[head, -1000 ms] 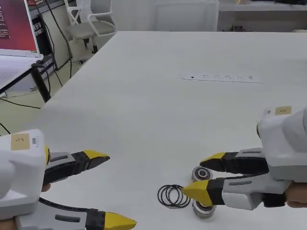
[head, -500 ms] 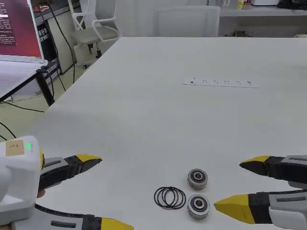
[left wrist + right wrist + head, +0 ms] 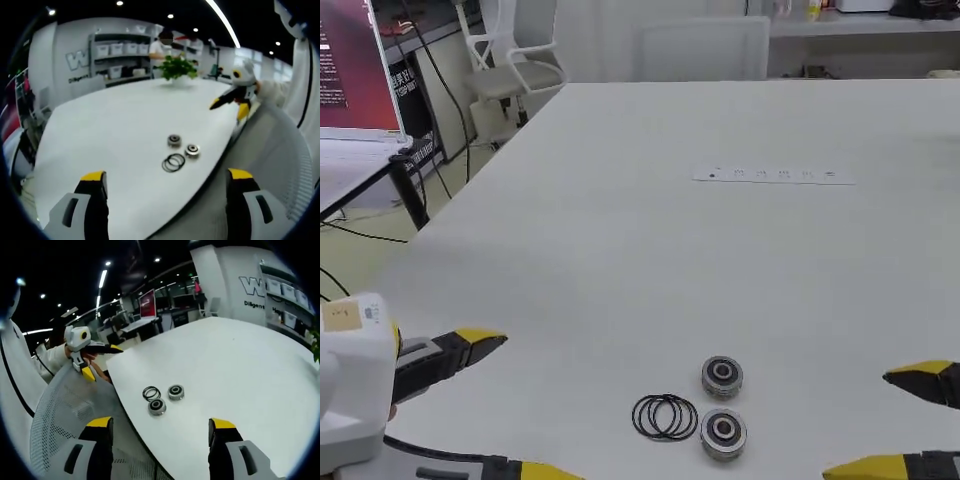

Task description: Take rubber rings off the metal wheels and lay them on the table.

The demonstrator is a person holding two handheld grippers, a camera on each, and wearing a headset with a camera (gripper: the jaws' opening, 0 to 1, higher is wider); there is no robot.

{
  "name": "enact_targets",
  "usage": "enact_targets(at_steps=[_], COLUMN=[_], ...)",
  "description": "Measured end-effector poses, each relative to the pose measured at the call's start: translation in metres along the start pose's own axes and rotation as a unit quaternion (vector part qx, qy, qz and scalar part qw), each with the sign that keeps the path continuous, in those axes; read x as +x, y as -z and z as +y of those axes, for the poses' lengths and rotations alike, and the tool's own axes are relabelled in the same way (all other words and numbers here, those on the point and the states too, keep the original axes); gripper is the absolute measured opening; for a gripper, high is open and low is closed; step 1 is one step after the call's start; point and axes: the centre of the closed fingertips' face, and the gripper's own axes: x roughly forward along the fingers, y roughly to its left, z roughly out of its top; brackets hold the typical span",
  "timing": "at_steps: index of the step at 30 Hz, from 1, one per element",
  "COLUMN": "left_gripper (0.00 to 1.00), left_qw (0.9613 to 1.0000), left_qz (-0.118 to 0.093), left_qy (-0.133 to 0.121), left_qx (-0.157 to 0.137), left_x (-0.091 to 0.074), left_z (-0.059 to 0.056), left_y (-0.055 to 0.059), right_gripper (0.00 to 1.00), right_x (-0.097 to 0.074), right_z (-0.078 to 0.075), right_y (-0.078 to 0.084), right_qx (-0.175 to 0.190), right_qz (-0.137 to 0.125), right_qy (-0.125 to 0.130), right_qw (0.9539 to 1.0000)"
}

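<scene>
Holding the left gripper (image 3: 515, 405) at the near edge of the white table (image 3: 720, 250), with jaws wide apart and empty; holding the right gripper (image 3: 865, 425) further right along that edge, likewise spread on nothing. Finding the two small round metal wheels (image 3: 722, 375) lying flat close to the near edge between them, with a loose stack of thin black rubber rings (image 3: 665, 416) just beside the nearer wheel. Judging the rings as light, soft and stretchy, probably slipping out of a flat pinch, and the wheels as stiff, heavier and smooth. Expecting to be pinning a wheel by its rim and hooking one jaw tip under any ring sitting in its groove, too small to make out.
</scene>
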Motion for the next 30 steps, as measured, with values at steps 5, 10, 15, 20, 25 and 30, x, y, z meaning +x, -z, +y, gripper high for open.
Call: enact_targets(at_steps=[5,10,15,20,25,30], left_gripper=[1.0,1.0,1.0,1.0,1.0,1.0], left_qw=[0.9999,0.9997,0.9996,0.9994,0.9994,0.9994], left_qz=[0.004,0.009,0.01,0.021,0.02,0.023], left_qy=[-0.007,-0.015,-0.016,-0.017,-0.017,-0.017], left_qx=[-0.01,-0.015,-0.02,-0.02,-0.02,-0.019], left_x=[-0.001,-0.001,0.001,0.003,0.005,0.005], left_z=[0.001,0.003,0.002,-0.001,-0.002,-0.002], left_y=[0.004,0.005,0.005,0.009,0.008,0.009], right_gripper=[0.84,0.91,0.92,0.9,0.9,0.89], right_x=[0.002,0.001,-0.002,-0.005,-0.006,-0.006], right_z=[0.0,-0.005,-0.008,-0.011,-0.006,-0.005], right_y=[0.014,0.028,0.041,0.043,0.046,0.047], right_qx=[0.018,0.044,0.065,0.066,0.052,0.051], right_qz=[0.004,0.005,0.015,0.016,0.026,0.027], right_qy=[0.005,0.02,0.027,0.037,0.028,0.027], right_qw=[0.9998,0.9988,0.9974,0.997,0.9979,0.9979])
